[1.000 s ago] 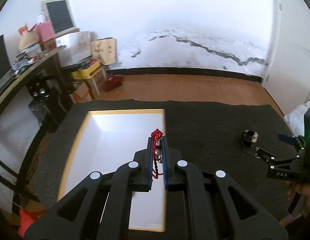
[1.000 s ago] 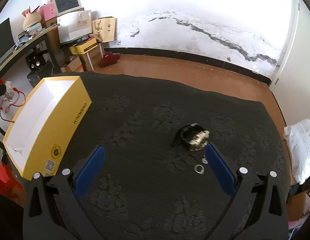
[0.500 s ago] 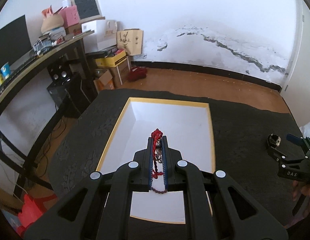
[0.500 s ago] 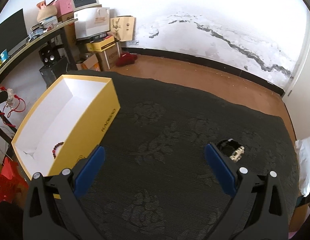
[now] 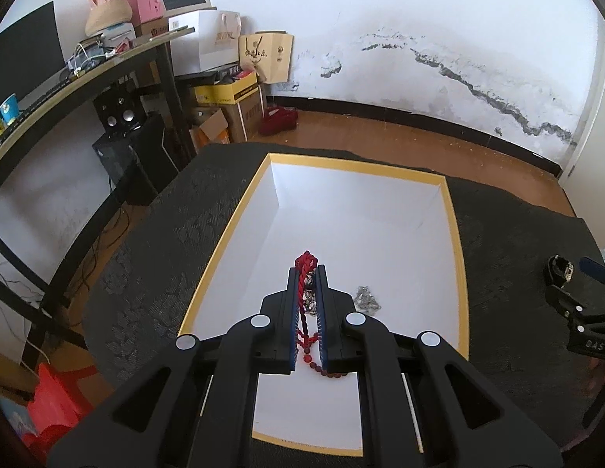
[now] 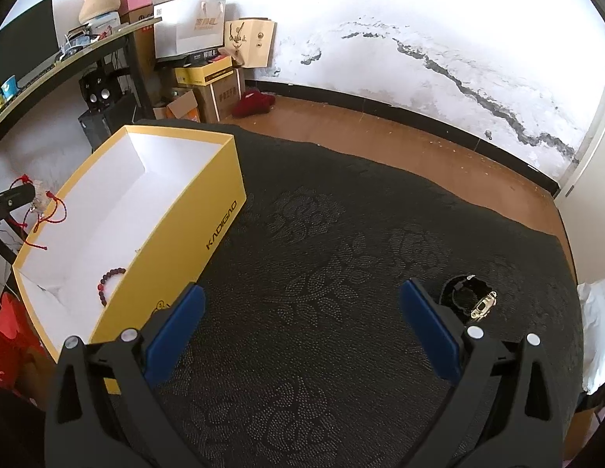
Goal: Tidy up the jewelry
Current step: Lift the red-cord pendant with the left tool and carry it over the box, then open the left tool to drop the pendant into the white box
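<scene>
Far left of the left wrist view, around nine o'clock: desk (image 5: 80, 78) with clutter, irrelevant to the job

Centre: yellow box (image 5: 224, 234) lying open on the dark mat (image 5: 517, 273), white floor showing, a silver chain (image 5: 367, 299) already down inside at about four o'clock from the box centre, a bead bracelet (image 6: 107, 284) resting near the close end as seen from the right wrist view

Left gripper (image 5: 306, 273) poised above the box interior, jaws nearly together and pinching a red cord bracelet (image 5: 304, 263), knot poking out past the tips at twelve o'clock, red beads trailing back between the pads toward six o'clock, something silvery caught in there too

Right side, three o'clock: right gripper (image 6: 302, 312) spread wide with nothing between the blue pads, hanging over the mat; black watch (image 6: 468, 300) lying just beyond the right-hand pad, outside the jaws

Risks, judged from here:
- Cord snagging on the ribbed pads on release, so dragged back out instead of dropping
- Loops hanging toward the left wall, likely to drape over the rim if let go too near that side
- Landing on the silver chain and tangling with it
- Right jaws closing off-centre, nudging the watch away rather than trapping it
</scene>
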Available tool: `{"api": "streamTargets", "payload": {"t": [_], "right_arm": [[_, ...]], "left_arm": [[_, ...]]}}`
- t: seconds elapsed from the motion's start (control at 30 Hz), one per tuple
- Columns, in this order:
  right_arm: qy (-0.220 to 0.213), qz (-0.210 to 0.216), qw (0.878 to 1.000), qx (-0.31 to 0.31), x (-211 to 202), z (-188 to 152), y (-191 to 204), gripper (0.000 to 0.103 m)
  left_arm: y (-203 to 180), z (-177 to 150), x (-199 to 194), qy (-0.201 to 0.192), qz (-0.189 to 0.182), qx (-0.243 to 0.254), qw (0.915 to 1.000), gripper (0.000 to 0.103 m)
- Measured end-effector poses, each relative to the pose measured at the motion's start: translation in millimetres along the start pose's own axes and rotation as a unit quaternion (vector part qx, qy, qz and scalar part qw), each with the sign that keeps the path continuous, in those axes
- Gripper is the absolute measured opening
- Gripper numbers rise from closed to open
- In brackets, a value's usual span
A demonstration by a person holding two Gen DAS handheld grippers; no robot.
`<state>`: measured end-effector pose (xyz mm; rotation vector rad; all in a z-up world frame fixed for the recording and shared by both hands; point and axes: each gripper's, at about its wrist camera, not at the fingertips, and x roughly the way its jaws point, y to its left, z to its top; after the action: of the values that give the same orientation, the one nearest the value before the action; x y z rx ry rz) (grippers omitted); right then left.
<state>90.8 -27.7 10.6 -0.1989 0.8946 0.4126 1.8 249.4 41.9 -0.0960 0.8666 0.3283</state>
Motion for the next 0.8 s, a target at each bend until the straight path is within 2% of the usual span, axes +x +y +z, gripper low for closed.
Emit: {"api": "streamTargets", "payload": {"t": [0.47, 0.8], "right_arm": [[0.002, -0.001, 1.000, 0.000, 1, -1, -1, 0.097], [0.000, -0.005, 1.000, 0.003, -2, -4, -4, 0.097]], "left_arm": [[-7, -22, 44, 0.041, 0.010, -0.005, 0.9991, 0.008], [-6, -23, 49, 0.045, 0.013, -0.010, 0.9989, 0.008]]}}
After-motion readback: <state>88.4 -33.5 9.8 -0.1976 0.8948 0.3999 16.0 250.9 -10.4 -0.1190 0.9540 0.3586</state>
